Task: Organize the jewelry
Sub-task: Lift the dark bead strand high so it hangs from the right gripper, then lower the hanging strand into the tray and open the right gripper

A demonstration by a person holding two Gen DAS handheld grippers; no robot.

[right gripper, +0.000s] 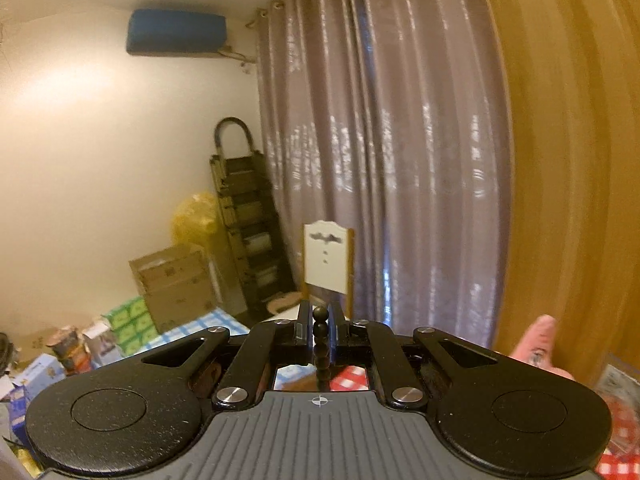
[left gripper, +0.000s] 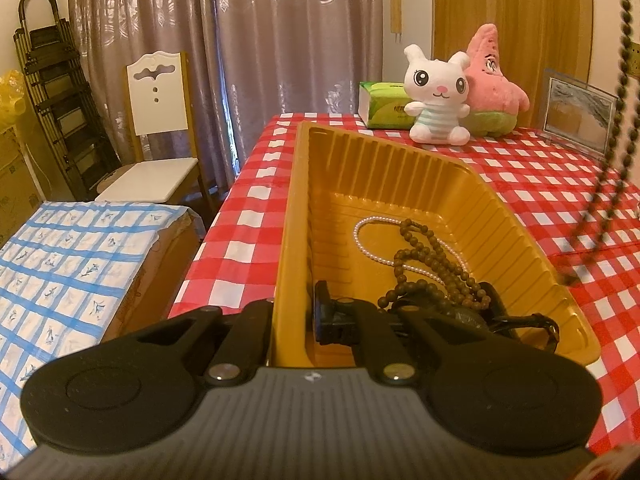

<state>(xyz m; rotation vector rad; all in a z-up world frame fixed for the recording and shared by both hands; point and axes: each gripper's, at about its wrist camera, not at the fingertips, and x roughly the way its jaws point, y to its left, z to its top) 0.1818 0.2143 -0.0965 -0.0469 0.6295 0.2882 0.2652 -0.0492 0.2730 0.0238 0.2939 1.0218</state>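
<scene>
- tablecloth (left gripper: 520, 184): red and white check
- tray (left gripper: 508, 216): golden yellow, ribbed walls
- pearl strand (left gripper: 362, 240): white
- bead string (left gripper: 432, 256): brown
- hanging bead string (left gripper: 624, 60): dark
- rabbit plush (left gripper: 436, 96): white, pale green stripes
- star plush (left gripper: 496, 80): pink
- curtain (left gripper: 224, 40): mauve-grey, pale shiny motifs
- cloth (left gripper: 60, 264): white, blue grid
- tissue pack (left gripper: 380, 106): green

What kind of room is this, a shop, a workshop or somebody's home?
Most likely a lived-in room at home, partly used for storage: a checked tablecloth with a plush bunny, floor-length curtains, and cardboard boxes stacked by a folded ladder.
</scene>
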